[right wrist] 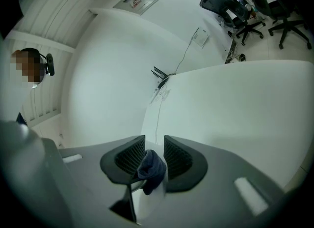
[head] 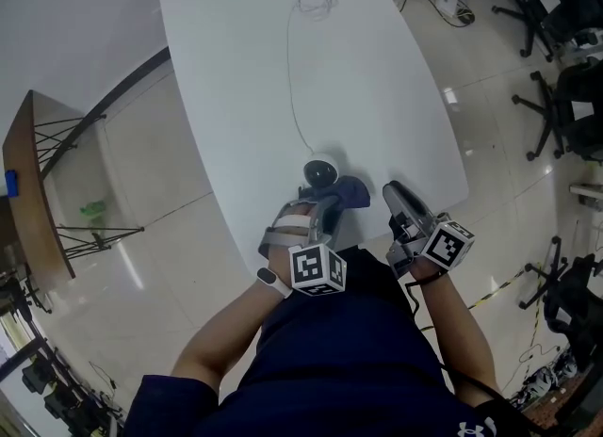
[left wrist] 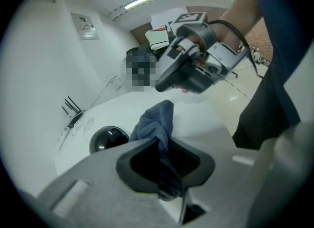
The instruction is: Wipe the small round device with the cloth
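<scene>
Clenched jaws of the left gripper grasp the dark blue cloth. One fold of it stands up beyond the tips and the rest hangs down between the pads. Jaws of the right gripper stand apart. A dark blue bit shows in their gap, close to one pad, with white showing on its other side. I cannot tell if it sits between the pads or lies further away on the table.

The small round device, a black dome on a white base, stands on the white table, near the edge closest to the person. In the head view the cloth is at 4 o'clock from the device, just beside it; whether they touch I cannot tell. The left gripper is at 6 o'clock from the device and points down toward it. The right gripper is at 3 o'clock from the cloth, a little apart from it, and the left gripper view shows it raised above the table. A thin cable runs from the device toward 12 o'clock along the table. Beyond the table, at 2 o'clock, black office chairs stand on the pale floor.
</scene>
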Action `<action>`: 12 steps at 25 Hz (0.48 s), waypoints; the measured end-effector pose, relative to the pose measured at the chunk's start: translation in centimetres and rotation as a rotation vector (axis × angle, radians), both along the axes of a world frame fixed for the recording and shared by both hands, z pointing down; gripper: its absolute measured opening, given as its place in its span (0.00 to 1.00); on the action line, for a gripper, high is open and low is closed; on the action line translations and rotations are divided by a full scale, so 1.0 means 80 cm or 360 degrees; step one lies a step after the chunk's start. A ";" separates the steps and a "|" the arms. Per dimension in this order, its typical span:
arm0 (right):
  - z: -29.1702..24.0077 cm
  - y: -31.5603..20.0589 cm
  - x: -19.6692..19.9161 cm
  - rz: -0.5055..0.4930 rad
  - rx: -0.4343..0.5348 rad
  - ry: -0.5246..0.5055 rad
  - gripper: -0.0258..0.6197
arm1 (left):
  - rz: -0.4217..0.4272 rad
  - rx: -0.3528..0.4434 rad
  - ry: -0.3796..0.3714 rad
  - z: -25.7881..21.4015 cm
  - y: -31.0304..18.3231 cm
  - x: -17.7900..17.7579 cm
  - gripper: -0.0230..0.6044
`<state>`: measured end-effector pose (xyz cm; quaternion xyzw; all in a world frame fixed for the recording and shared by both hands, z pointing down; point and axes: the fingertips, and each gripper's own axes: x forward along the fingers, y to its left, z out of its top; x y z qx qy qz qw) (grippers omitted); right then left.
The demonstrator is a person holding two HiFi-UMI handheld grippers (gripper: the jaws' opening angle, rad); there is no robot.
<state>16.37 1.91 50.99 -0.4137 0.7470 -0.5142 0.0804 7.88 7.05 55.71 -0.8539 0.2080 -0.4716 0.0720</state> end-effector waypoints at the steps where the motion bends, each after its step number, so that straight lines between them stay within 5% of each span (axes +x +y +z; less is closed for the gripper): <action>1: 0.001 -0.001 0.000 -0.0006 0.0001 0.0001 0.23 | 0.0005 -0.0006 -0.0006 0.003 0.000 0.000 0.14; 7: 0.001 -0.001 -0.004 -0.0004 0.0018 0.0006 0.23 | -0.0056 -0.0164 0.0012 0.023 0.001 0.003 0.14; 10: -0.004 0.006 -0.008 0.0009 0.0020 0.0012 0.23 | -0.0181 -0.0373 0.0087 0.030 0.007 0.005 0.14; 12: -0.009 0.013 -0.008 0.0017 0.0037 0.0016 0.23 | -0.0298 -0.0573 0.0241 0.025 0.015 0.010 0.14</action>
